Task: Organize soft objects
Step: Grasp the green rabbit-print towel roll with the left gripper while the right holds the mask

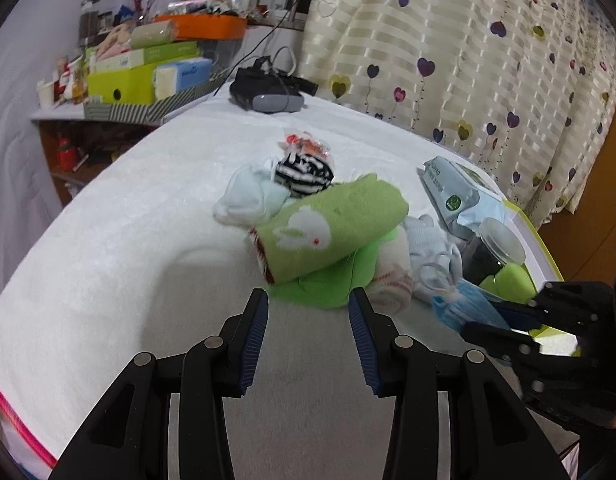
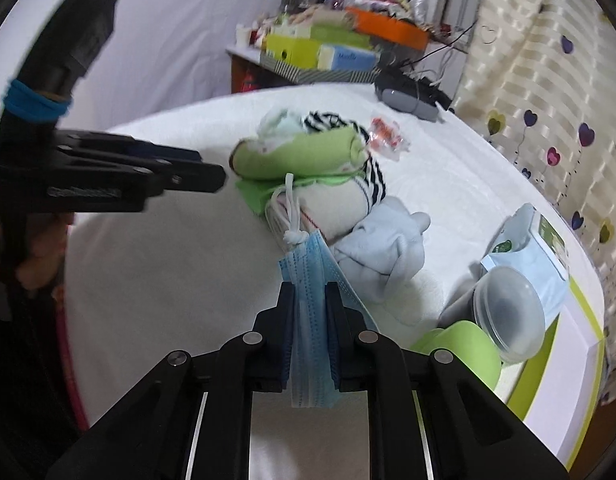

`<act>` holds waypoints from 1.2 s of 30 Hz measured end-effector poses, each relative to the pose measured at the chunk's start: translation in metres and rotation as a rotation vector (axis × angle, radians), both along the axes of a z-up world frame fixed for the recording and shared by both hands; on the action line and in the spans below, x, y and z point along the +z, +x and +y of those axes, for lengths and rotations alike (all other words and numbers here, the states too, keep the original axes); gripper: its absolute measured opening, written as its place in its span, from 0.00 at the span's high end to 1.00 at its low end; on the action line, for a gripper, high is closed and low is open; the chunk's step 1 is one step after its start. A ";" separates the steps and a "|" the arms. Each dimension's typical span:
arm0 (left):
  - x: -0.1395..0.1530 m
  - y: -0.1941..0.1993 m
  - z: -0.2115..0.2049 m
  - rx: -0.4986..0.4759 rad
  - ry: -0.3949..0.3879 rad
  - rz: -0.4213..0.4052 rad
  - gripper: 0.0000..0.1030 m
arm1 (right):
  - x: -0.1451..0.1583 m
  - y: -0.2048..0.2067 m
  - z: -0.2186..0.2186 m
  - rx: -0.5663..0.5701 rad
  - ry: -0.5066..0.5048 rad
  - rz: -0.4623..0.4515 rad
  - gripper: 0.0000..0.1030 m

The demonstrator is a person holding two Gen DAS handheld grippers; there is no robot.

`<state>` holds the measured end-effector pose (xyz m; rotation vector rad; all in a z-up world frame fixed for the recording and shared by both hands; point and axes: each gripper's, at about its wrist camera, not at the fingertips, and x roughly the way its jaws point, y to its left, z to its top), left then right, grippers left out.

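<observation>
a white fleece-covered surface (image 1: 108, 248) holds a heap of soft items. the right gripper (image 2: 308, 292) is clamped on a folded stack of blue face masks (image 2: 311, 280), whose white ear loops trail toward the heap. the left gripper (image 1: 308, 304) has its jaws apart and nothing between them, its tips just short of a rolled green towel with a white rabbit (image 1: 327, 228). that roll lies on a bright green cloth (image 1: 327, 284) and a cream towel (image 1: 391, 276). behind it sit a black-and-white striped sock (image 1: 304, 172) and pale blue baby clothes (image 1: 431, 252). to the right, a wet wipes pack (image 1: 455, 192) and a clear lidded jar (image 1: 495, 248) rest near a green-edged box (image 1: 547, 264).
</observation>
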<state>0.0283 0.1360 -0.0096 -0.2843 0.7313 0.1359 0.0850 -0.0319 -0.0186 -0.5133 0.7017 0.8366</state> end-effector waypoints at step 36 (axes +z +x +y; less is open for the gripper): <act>-0.009 0.040 -0.018 -0.120 0.320 -0.004 0.79 | 0.032 0.000 -0.031 -0.081 0.215 0.021 0.85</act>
